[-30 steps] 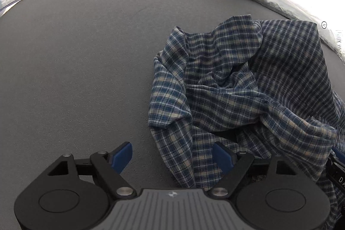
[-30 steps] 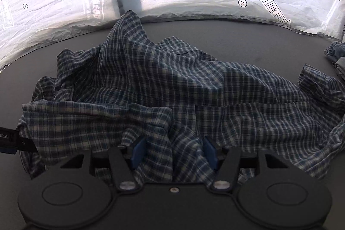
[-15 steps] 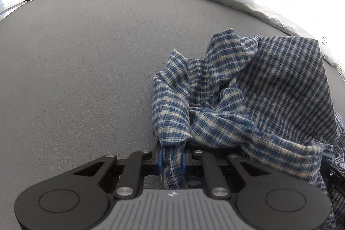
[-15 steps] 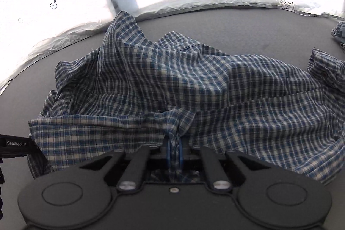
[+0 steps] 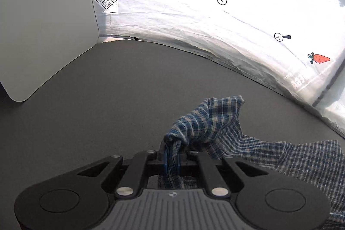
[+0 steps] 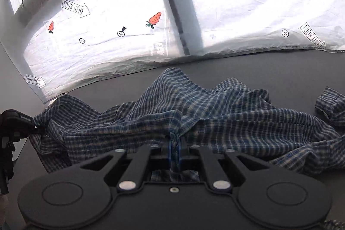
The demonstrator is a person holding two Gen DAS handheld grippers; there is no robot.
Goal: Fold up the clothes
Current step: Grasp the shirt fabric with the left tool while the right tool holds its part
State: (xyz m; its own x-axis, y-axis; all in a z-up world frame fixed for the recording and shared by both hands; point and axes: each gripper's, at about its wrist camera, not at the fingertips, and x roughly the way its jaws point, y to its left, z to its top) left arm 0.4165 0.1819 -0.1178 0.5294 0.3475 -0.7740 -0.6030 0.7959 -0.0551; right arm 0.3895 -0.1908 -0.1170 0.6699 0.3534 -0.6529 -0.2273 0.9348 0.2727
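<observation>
— Shirt [image 6: 215, 113] found where?

— Sprawled in rumpled blue-and-white checks across the grey table [image 5: 107, 100]. Filled the middle and right of the right wrist view, one cuff out at the far right edge. Trailed off the lower right of the left wrist view.

— And the tongs?

— Left gripper [image 5: 172, 156]: closing on a bunched fold, cloth between the blue pads, bottom centre of its frame. Right gripper [image 6: 175, 147]: pressed together on a ridge of the cloth, bottom centre likewise.

— Step judged as?

— Probably lifting two points of the garment to spread it flat before any fold.

— Done well how?

— Called for both pinches kept firm and the hands drawn apart evenly, until the cloth between went taut but not stretched. Called for a check that only one layer sat in each pinch; could not tell that from either view. Looked best laid onto the bare table at the centre left of the left wrist view, short of the white printed sheet [image 5: 194, 14] behind.
</observation>
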